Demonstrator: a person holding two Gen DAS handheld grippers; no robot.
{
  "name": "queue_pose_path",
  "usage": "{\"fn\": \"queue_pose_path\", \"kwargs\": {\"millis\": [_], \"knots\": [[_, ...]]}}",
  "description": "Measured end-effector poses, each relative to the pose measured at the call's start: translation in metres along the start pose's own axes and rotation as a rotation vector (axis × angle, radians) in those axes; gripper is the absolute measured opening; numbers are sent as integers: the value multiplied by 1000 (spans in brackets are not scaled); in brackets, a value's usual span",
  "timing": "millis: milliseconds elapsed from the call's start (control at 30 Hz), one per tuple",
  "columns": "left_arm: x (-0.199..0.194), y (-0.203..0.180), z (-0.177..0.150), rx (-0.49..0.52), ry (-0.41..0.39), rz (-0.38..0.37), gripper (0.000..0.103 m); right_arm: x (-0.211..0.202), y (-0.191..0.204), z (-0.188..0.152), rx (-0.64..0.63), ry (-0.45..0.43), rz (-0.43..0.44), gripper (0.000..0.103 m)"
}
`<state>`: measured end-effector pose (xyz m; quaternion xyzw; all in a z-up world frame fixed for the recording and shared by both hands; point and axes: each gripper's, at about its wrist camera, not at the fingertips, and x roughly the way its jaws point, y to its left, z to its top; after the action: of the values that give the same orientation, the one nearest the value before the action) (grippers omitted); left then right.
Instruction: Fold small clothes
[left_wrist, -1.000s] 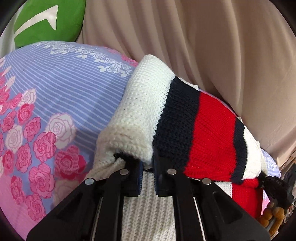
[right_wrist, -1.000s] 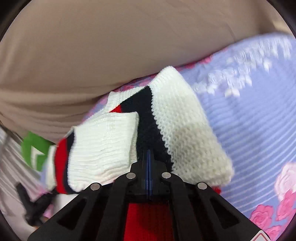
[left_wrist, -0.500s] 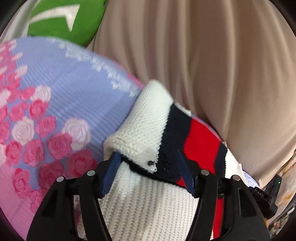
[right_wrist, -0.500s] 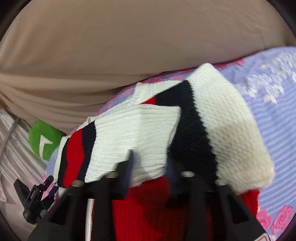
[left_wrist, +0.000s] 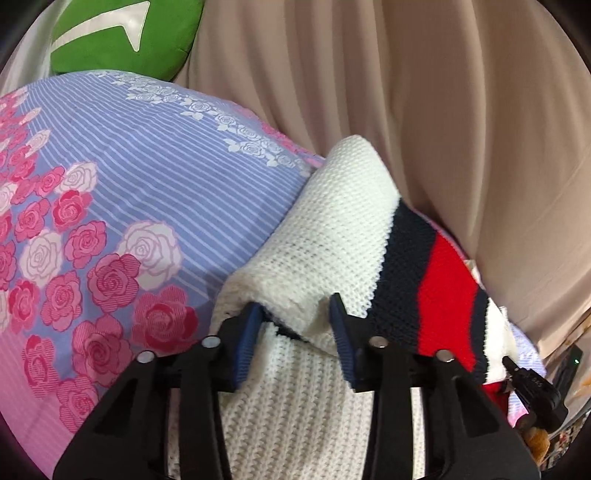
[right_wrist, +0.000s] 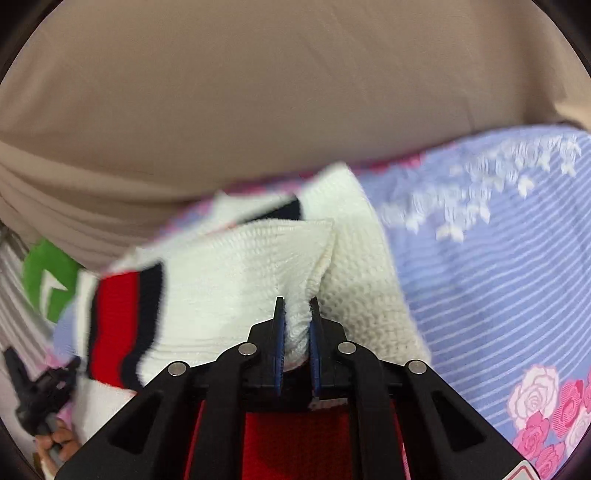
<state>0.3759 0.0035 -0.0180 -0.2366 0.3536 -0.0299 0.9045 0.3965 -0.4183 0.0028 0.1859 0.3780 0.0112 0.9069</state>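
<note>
Two grippers: left gripper (left_wrist: 295, 317) spread round chunky knit sweater (left_wrist: 343, 229); right gripper (right_wrist: 296, 306) pinching white ribbed fold.

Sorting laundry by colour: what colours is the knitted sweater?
White, navy and red stripes on the sweater, clearest in the left wrist view.

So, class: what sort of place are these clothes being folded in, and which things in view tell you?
Probably a bedroom: the sweater lies on a rose-print bedsheet, with a green pillow at its far end and a beige curtain behind.
</note>
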Motion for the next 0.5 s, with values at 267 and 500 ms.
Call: {"fn": "queue_pose_path", "kwargs": {"millis": [267,500], "knots": [[25,-42,-11,83,-2,97,32,-58,79,-2,-101,-182,13,21],[27,-48,-7,93,-2,103,32,23,261,-12,-378,66,378,25]]}}
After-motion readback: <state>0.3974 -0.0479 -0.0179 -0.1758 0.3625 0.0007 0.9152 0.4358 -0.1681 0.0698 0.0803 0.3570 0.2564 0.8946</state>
